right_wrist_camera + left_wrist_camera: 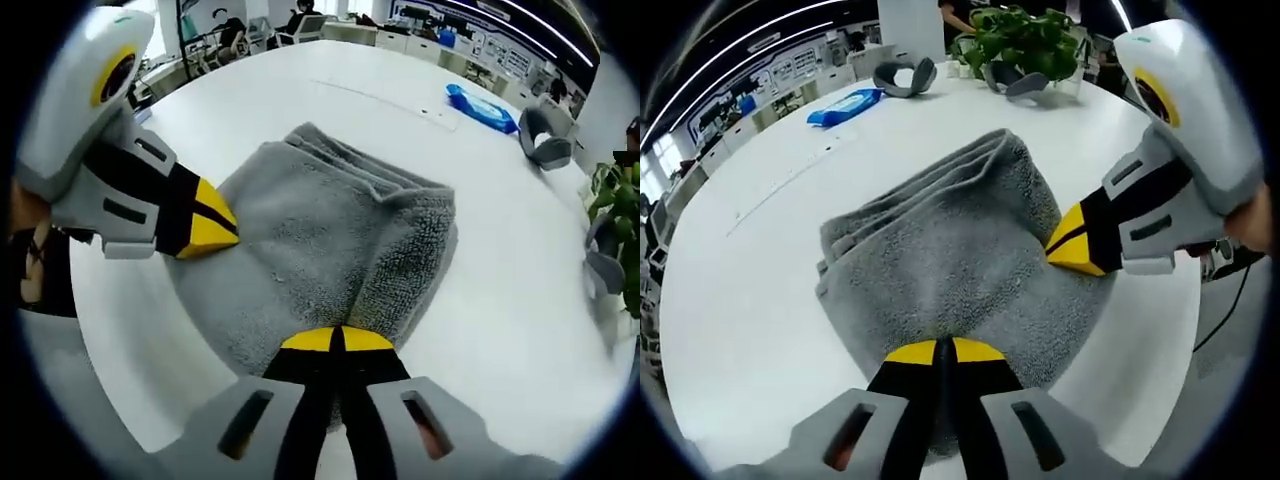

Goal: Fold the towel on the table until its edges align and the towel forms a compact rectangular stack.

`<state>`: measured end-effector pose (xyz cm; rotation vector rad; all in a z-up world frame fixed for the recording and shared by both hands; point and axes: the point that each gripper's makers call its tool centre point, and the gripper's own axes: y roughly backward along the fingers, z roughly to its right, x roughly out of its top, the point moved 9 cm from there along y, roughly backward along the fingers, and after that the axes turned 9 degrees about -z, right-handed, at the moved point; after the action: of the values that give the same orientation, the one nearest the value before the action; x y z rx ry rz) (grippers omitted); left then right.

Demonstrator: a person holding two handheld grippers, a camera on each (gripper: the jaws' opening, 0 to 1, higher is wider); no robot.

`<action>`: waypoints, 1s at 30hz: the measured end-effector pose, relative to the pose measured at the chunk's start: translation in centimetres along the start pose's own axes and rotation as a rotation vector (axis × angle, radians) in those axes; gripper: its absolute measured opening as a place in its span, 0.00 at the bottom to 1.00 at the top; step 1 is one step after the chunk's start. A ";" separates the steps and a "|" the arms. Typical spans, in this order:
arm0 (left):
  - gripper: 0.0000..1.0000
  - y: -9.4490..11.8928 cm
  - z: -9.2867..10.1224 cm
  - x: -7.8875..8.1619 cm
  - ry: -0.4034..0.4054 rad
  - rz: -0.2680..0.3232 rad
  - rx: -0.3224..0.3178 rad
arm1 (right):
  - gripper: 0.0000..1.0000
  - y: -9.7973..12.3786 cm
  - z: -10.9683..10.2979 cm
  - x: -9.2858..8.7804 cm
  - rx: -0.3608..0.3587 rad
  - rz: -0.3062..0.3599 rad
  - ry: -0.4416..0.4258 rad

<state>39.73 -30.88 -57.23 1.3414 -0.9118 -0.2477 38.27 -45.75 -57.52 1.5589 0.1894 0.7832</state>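
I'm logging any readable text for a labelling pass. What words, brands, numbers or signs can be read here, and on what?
None can be read.
Blue packet on the table: print too small and blurred.
Wall posters in the left gripper view: too small to read.
Towel, left gripper and right gripper: no text visible.

Left hand-held gripper (pixel 943 350) jaws pressed together; right hand-held gripper (pixel 336 340) jaws likewise, tips converging.
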 end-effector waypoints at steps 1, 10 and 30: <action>0.04 0.0 -0.1 0.1 0.003 0.001 0.001 | 0.00 -0.1 0.1 0.1 -0.003 0.001 0.002; 0.04 0.4 0.0 -0.6 -0.011 0.074 0.001 | 0.00 0.4 0.4 -0.6 0.018 0.096 -0.019; 0.13 14.5 2.1 -6.9 0.304 0.628 0.097 | 0.09 12.9 -1.8 -5.7 0.146 0.676 -0.300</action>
<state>28.96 -24.27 -47.12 1.0780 -1.0418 0.4763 28.73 -49.59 -47.67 1.8798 -0.5394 1.0508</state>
